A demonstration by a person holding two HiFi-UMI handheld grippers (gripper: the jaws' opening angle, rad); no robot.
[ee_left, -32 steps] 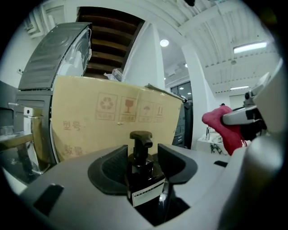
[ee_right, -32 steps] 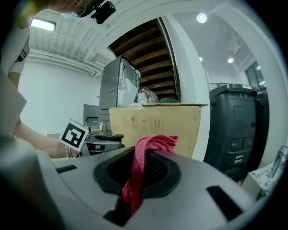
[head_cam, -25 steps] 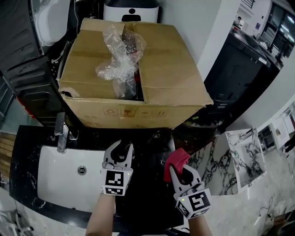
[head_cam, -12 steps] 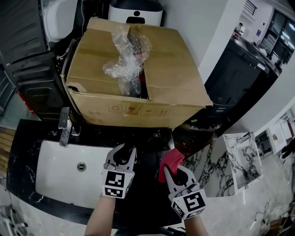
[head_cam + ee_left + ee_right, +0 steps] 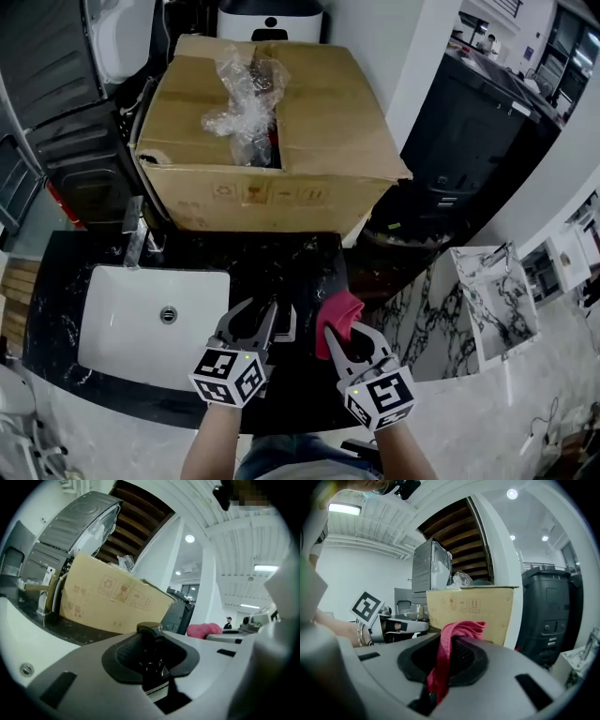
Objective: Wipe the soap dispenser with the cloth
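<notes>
My left gripper (image 5: 257,317) is shut on a dark soap dispenser (image 5: 283,324) and holds it over the black counter (image 5: 309,267), just right of the sink. In the left gripper view the black bottle with its pump head (image 5: 150,637) stands upright between the jaws (image 5: 151,660). Beside it on the right, my right gripper (image 5: 345,336) is shut on a pink-red cloth (image 5: 339,307). The right gripper view shows the cloth (image 5: 457,632) hanging out of the jaws (image 5: 440,667), with the left gripper (image 5: 396,626) a short way off to the left.
A large open cardboard box (image 5: 309,141) with crumpled plastic wrap (image 5: 239,94) fills the back of the counter. A white sink (image 5: 122,323) with a metal faucet (image 5: 134,239) lies to the left. A marble-patterned ledge (image 5: 469,319) borders the right side.
Both grippers have drawn back toward me, away from the box. The left one has rolled with the dispenser in it. The cloth stays in the right gripper.
</notes>
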